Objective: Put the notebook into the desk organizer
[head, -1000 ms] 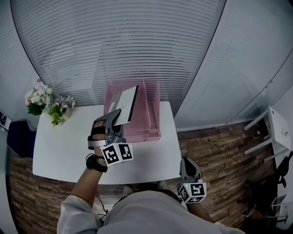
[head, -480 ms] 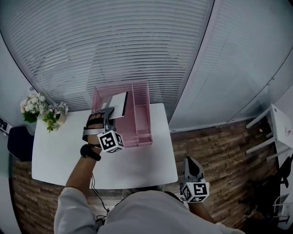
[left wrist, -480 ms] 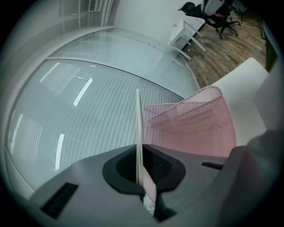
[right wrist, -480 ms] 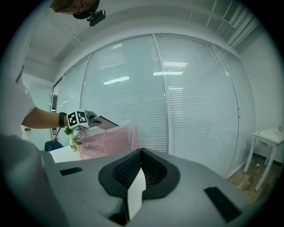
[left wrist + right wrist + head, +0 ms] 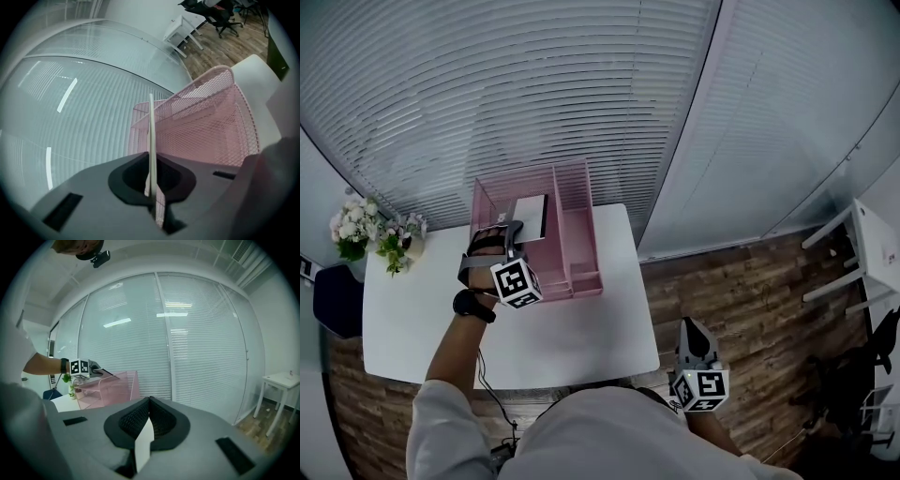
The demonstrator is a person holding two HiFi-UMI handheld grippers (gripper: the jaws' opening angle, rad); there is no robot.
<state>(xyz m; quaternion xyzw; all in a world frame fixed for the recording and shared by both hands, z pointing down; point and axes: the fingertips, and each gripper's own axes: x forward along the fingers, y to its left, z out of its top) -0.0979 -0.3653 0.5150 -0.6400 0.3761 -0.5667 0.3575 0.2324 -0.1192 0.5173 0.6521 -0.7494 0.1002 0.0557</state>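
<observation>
— Clamped tight in the left gripper (image 5: 514, 231): the notebook (image 5: 531, 214), over the pink mesh organizer (image 5: 579, 239), left compartment.
— Near flat, cover up, long axis pointing away toward the blinds (image 5: 534, 84). Forearm (image 5: 455, 342) stretched across the table (image 5: 581, 328).
— And the right gripper (image 5: 694, 339): pinched shut, low off the table's near right corner.

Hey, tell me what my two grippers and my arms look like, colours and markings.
The left gripper and the right gripper are both grey, with dark jaws. Each carries a white cube printed with black square markers. A black wristband and dark straps are worn on the left side. The sleeves are light grey.
</observation>
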